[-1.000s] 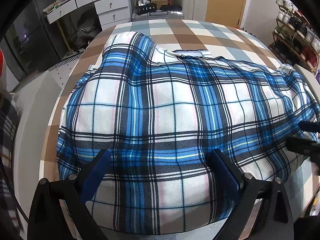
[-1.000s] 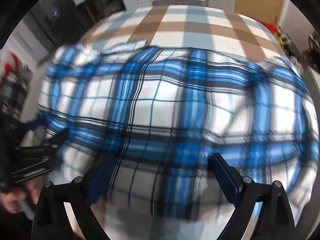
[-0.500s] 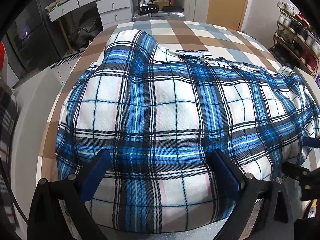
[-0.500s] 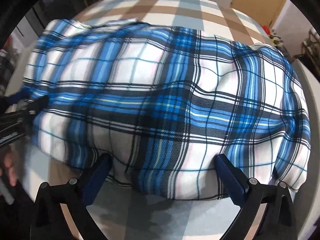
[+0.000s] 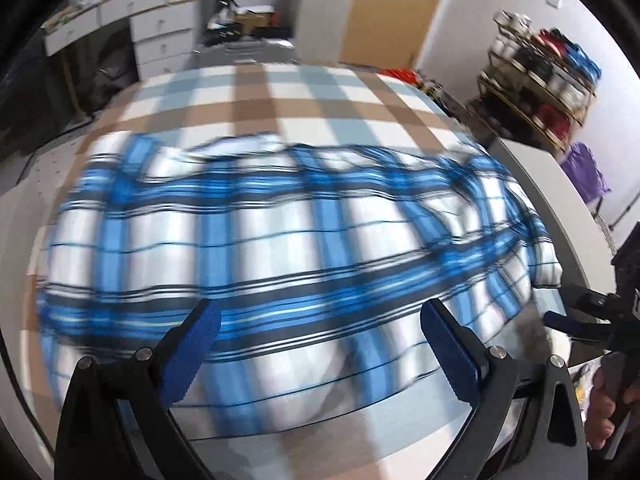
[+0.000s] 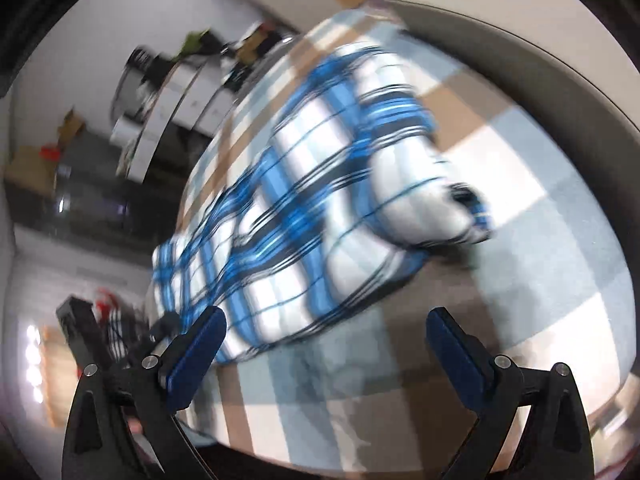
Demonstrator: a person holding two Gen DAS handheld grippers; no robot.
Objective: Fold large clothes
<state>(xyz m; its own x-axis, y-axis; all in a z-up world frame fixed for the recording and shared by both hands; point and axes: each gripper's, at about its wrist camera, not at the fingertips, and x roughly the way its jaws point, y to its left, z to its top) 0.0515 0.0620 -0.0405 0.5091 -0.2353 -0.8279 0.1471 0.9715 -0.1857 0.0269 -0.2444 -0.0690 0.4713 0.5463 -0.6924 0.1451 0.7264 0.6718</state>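
Note:
A blue, white and black plaid shirt (image 5: pixel 280 240) lies folded in a wide band across the checked table (image 5: pixel 304 108). My left gripper (image 5: pixel 320 344) stands open just above the shirt's near edge, nothing between its fingers. The right gripper shows at the far right of the left wrist view (image 5: pixel 576 312), held by a hand, beside the shirt's right end. In the right wrist view the shirt (image 6: pixel 320 184) stretches away diagonally, blurred by motion. My right gripper (image 6: pixel 324 348) is open over the bare tablecloth (image 6: pixel 540 240), apart from the shirt's corner.
White drawers (image 5: pixel 160 36) and cabinets stand behind the table. A shelf rack with jars (image 5: pixel 540 76) is at the right. The table's grey rim (image 5: pixel 560 184) runs along the right side. A person's hand (image 5: pixel 604 412) holds the right tool.
Both views have swung and blurred. The left gripper has drawn back and tipped up; the right gripper has pulled off the shirt and turned, now over bare tablecloth at the shirt's end.

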